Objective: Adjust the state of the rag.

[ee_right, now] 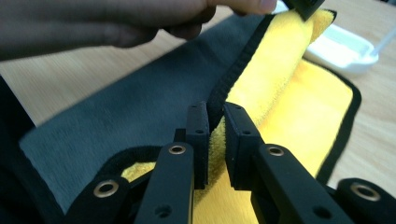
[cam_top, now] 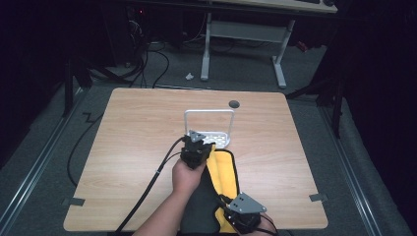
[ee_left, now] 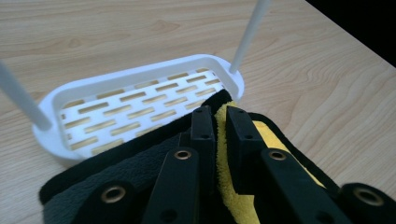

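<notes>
Both tongs, left [ee_left: 220,122] and right [ee_right: 215,122], clamp the fluffy yellow-and-grey cloth's [cam_top: 222,173] black-bound edge.

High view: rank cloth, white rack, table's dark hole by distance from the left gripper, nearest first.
From the left gripper:
1. Cloth: clamped in its fingers, right at it.
2. White rack: just beyond, slightly right.
3. Dark hole: farthest, near the table's far edge.

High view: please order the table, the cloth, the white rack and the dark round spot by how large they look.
1. table
2. cloth, partly covered by the arm
3. white rack
4. dark round spot
</notes>
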